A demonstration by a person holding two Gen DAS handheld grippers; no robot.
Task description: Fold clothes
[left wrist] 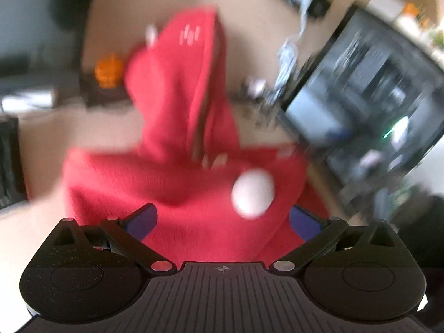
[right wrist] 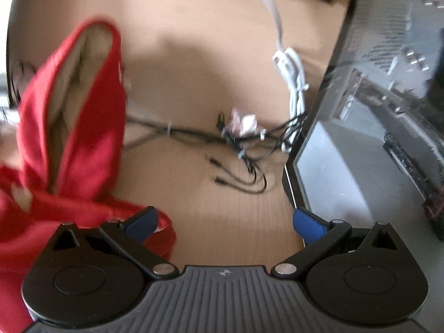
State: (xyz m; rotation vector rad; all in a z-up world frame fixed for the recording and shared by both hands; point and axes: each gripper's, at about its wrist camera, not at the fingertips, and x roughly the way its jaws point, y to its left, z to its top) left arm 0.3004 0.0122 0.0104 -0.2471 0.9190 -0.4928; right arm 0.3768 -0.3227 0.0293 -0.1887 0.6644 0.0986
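Note:
A red hooded garment (left wrist: 177, 149) lies bunched on the wooden table (left wrist: 258, 27), its hood standing up, blurred by motion. A white pompom (left wrist: 253, 195) hangs from it. My left gripper (left wrist: 223, 219) is open, its blue pads on either side of the red cloth, which fills the gap between them. In the right wrist view the same red garment (right wrist: 75, 127) shows at the left with its beige-lined hood. My right gripper (right wrist: 226, 222) is open over bare table (right wrist: 227, 230), and its left pad (right wrist: 143, 222) sits by the cloth's edge.
A dark computer case (right wrist: 383, 127) with a clear side panel stands at the right. A tangle of black cables (right wrist: 238, 149) and a white cable (right wrist: 291, 77) lie mid-table. An orange object (left wrist: 108, 72) sits at the far left.

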